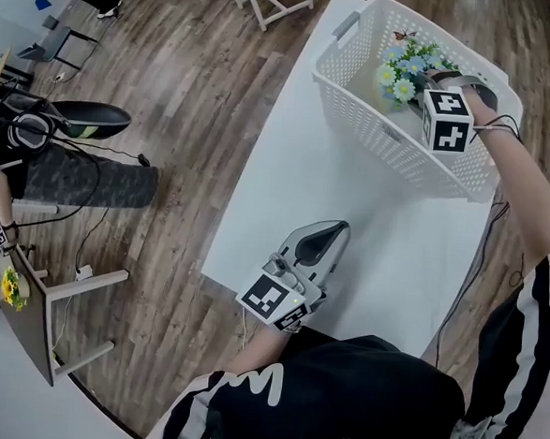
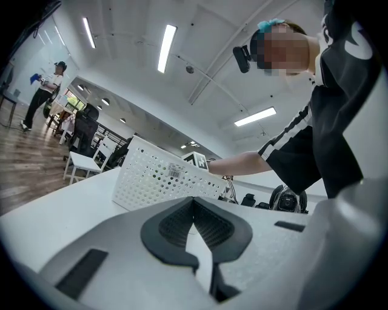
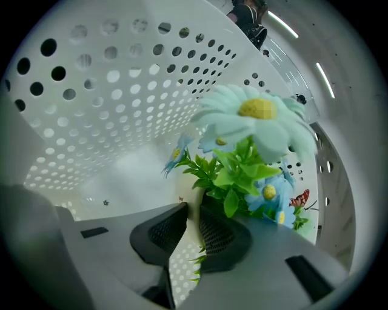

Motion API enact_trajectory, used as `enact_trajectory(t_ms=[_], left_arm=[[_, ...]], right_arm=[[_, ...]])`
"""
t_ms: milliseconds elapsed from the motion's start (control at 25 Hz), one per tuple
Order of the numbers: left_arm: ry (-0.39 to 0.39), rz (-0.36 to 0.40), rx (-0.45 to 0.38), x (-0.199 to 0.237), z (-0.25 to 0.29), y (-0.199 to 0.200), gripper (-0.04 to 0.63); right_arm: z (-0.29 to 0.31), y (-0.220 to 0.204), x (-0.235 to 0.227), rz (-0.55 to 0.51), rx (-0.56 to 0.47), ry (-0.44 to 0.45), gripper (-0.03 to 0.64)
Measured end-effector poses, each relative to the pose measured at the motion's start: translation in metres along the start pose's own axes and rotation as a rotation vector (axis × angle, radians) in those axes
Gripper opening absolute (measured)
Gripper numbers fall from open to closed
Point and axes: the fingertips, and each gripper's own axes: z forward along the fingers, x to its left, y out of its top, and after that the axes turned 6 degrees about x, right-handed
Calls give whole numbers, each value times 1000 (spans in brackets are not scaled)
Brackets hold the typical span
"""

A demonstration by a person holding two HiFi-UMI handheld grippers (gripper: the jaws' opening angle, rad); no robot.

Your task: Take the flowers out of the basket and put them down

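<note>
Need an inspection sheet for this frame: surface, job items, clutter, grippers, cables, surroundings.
Surface: white table, carrying the basket.
Job's things: blue-and-white artificial flowers inside the white perforated plastic basket, at the table's far end.
Clutter: nothing seen.
Grippers: right gripper inside the basket, jaws apparently shut on the flower stems; left gripper shut, empty, lying on the table.
Cables: thin black cable at the right wrist.
Surroundings: wood floor, white stool.
</note>
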Motion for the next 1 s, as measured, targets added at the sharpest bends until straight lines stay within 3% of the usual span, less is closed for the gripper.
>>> enact_trajectory(t_ms=[1000], left_arm=[[13,53,-46,-44,-27,13,3]], right_arm=[[-63,-4,2,-21,36,-61,74]])
